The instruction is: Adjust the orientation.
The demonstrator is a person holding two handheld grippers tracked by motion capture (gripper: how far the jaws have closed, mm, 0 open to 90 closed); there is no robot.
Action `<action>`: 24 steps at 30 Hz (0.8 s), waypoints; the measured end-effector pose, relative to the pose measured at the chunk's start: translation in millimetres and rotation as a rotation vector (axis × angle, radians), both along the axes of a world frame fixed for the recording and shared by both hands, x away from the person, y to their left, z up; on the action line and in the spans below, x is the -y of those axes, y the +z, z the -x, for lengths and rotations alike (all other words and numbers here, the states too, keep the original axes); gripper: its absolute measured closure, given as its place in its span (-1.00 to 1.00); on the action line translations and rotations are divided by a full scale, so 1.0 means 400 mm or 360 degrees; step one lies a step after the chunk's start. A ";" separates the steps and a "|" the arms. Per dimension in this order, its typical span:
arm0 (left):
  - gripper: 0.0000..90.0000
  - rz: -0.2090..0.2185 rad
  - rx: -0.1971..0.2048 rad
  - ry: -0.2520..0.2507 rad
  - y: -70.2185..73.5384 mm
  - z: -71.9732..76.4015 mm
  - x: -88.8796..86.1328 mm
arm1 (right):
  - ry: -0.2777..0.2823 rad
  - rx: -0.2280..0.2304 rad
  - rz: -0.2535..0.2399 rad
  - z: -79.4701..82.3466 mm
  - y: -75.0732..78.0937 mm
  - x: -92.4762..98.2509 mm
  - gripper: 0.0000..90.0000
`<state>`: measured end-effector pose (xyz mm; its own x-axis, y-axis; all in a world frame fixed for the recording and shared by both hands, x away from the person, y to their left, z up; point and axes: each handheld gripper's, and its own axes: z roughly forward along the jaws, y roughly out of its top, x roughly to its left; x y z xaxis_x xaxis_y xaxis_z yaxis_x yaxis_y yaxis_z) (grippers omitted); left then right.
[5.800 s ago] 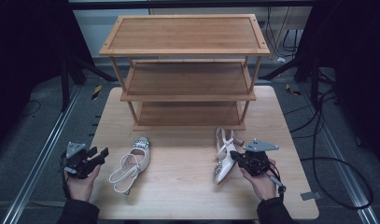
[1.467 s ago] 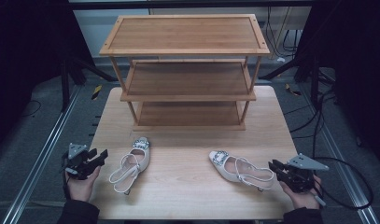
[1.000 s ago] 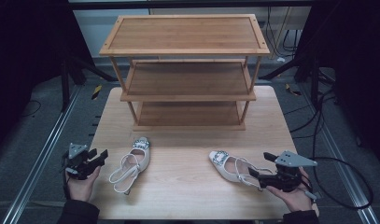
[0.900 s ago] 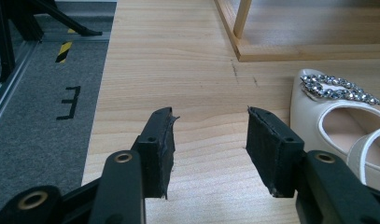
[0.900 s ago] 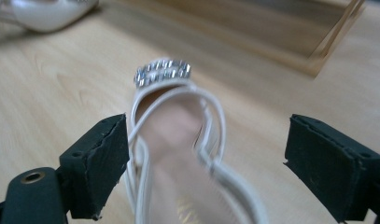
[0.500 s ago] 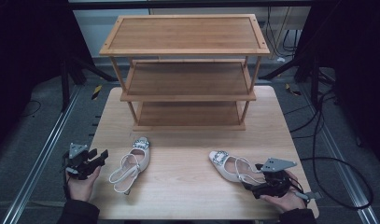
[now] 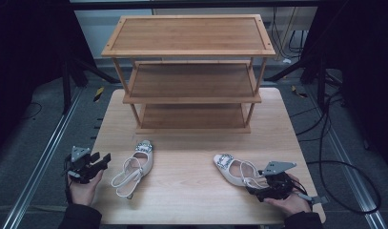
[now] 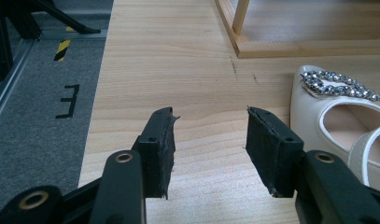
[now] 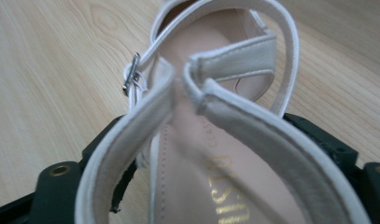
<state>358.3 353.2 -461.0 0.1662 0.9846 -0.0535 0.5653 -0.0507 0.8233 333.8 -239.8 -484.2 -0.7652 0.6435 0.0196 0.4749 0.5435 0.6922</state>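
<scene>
Two white slingback shoes with jewelled buckles lie on the wooden table. The left shoe rests just right of my left gripper, which is open with only bare wood between its jaws. The right shoe lies toe toward the shelf. My right gripper sits low at its heel end. Its jaws flank the heel cup and have just been closing around it, but I see no firm press.
A three-tier wooden shelf stands at the back of the table, all its tiers bare. Grey floor with rails runs along the table's left side, and cables lie at the right.
My right gripper has moved left and down from beside the right shoe onto its heel end. The left gripper and both shoes have stayed put over the last second.
</scene>
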 end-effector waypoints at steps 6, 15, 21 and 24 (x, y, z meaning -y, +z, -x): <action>0.14 0.0001 0.0001 0.0002 0.001 0.001 -0.001 | 0.0044 -0.0049 -0.0051 0.000 0.004 0.001 -0.18; 0.16 0.0004 0.0006 0.0002 0.001 0.001 -0.003 | -0.0014 -0.0057 -0.0129 0.004 0.013 -0.031 -0.11; 0.16 0.0009 0.0004 0.0003 0.001 0.002 -0.005 | -0.0072 -0.0008 -0.0252 -0.003 0.033 -0.074 -0.12; 0.15 0.0011 0.0008 0.0003 0.001 0.002 -0.006 | -0.0143 0.0008 -0.0316 -0.018 0.043 -0.099 -0.12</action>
